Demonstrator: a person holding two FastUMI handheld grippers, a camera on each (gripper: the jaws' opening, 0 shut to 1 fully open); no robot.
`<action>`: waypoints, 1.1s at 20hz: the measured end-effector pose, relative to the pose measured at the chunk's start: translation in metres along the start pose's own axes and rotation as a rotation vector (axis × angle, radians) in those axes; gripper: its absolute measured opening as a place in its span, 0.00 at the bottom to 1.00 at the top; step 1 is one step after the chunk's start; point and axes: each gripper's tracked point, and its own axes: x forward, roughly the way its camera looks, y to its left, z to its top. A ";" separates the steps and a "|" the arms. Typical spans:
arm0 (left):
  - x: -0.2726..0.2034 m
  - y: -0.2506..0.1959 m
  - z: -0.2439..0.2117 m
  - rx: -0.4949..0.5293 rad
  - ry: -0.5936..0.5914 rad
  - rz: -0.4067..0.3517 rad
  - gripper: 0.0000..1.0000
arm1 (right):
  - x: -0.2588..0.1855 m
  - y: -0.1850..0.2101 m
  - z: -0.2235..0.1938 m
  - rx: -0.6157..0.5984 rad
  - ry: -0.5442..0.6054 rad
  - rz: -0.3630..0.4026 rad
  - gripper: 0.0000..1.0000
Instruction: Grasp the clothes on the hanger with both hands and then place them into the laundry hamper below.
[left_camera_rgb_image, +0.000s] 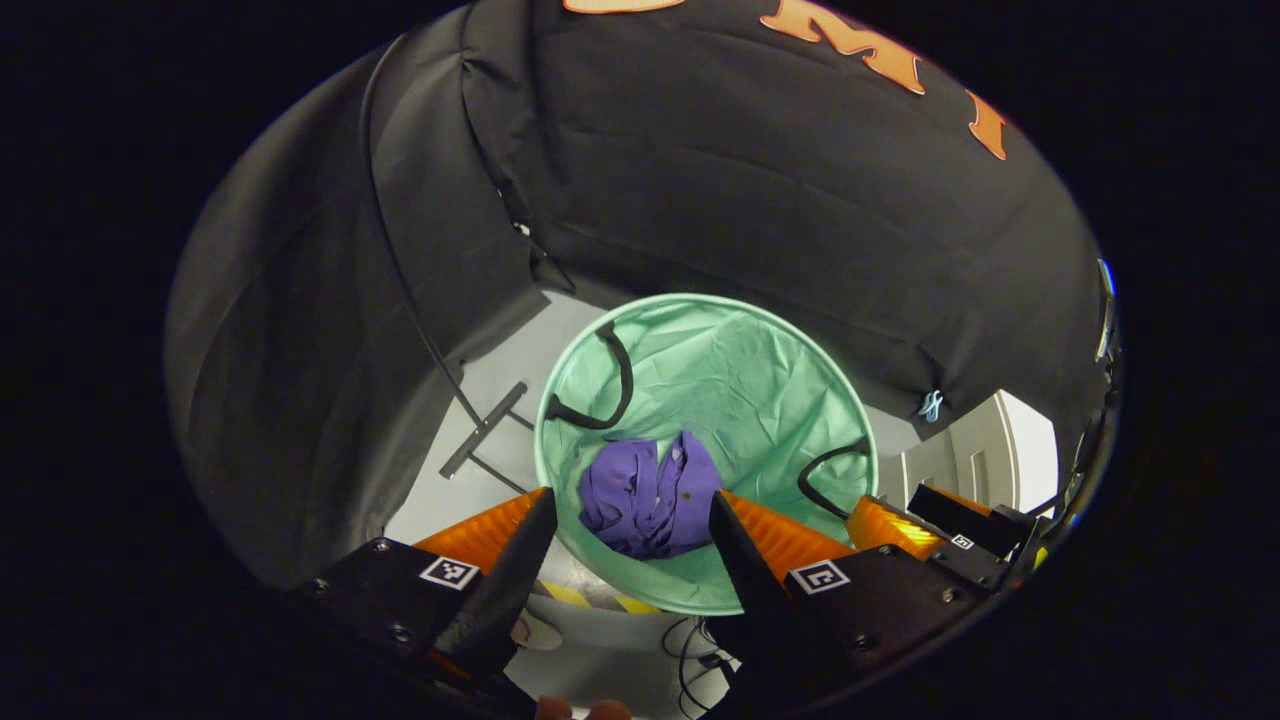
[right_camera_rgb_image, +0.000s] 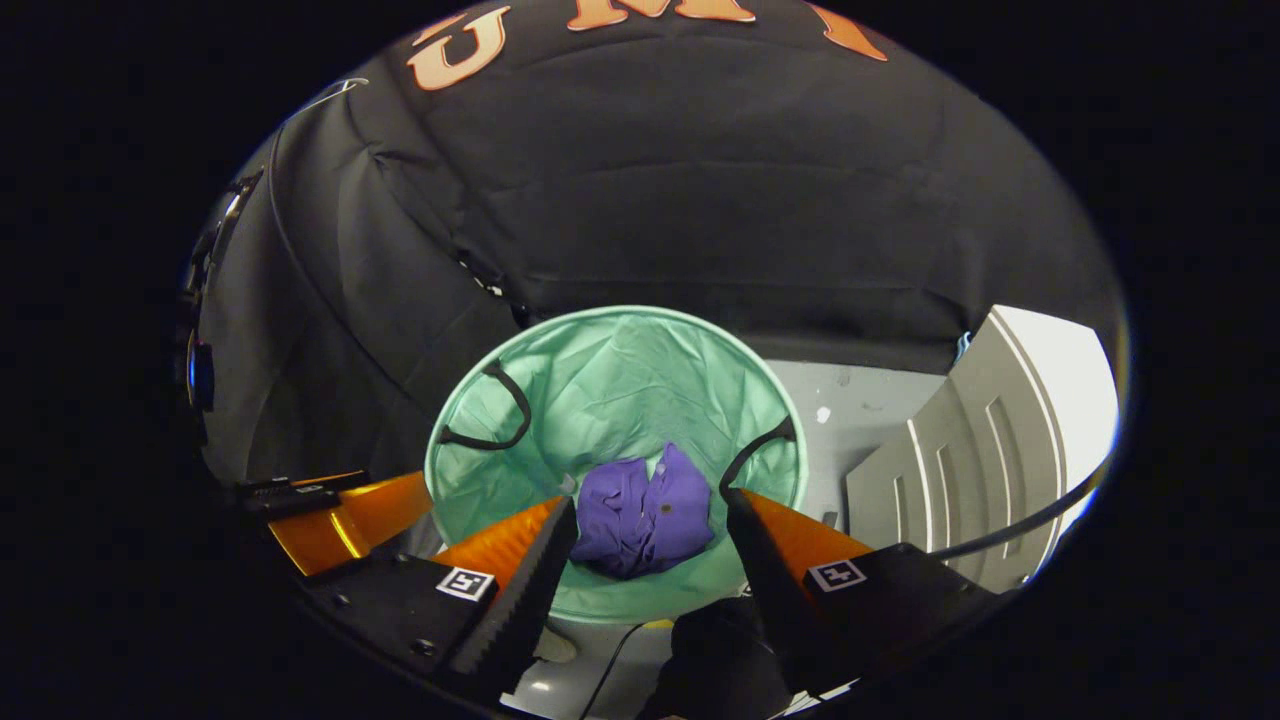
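1. The left hand-held gripper (left_camera_rgb_image: 632, 525) hangs above the hamper with its two dark fingers spread apart and nothing between them; in the left gripper view, the purple garment shows through the gap.
2. The right hand-held gripper (right_camera_rgb_image: 650, 525) is likewise spread wide and holds nothing — it too points down over the hamper. In the left gripper view it shows at the lower right (left_camera_rgb_image: 935, 515), just beside the hamper's rim.
3. The purple clothes (left_camera_rgb_image: 650, 495) lie crumpled at the bottom of the laundry hamper (left_camera_rgb_image: 740, 370), touching neither gripper.
4. The hamper is a round mint-green fabric tub with two black handles (left_camera_rgb_image: 612, 385) drooping inside its rim — one on each side.
5. It stands on a pale floor (right_camera_rgb_image: 870, 405) against the black cloth wall (left_camera_rgb_image: 720, 180).
6. A white panelled piece (right_camera_rgb_image: 985, 440) stands right of the hamper in the right gripper view.
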 end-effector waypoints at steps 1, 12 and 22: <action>-0.012 -0.003 0.004 -0.001 -0.022 -0.006 0.98 | -0.012 0.002 0.009 0.003 -0.025 0.006 0.99; -0.125 -0.013 0.055 0.018 -0.262 -0.037 0.97 | -0.126 0.007 0.073 0.010 -0.256 0.021 0.98; -0.242 -0.006 0.130 0.049 -0.591 -0.020 0.97 | -0.247 0.031 0.162 -0.002 -0.553 0.020 0.98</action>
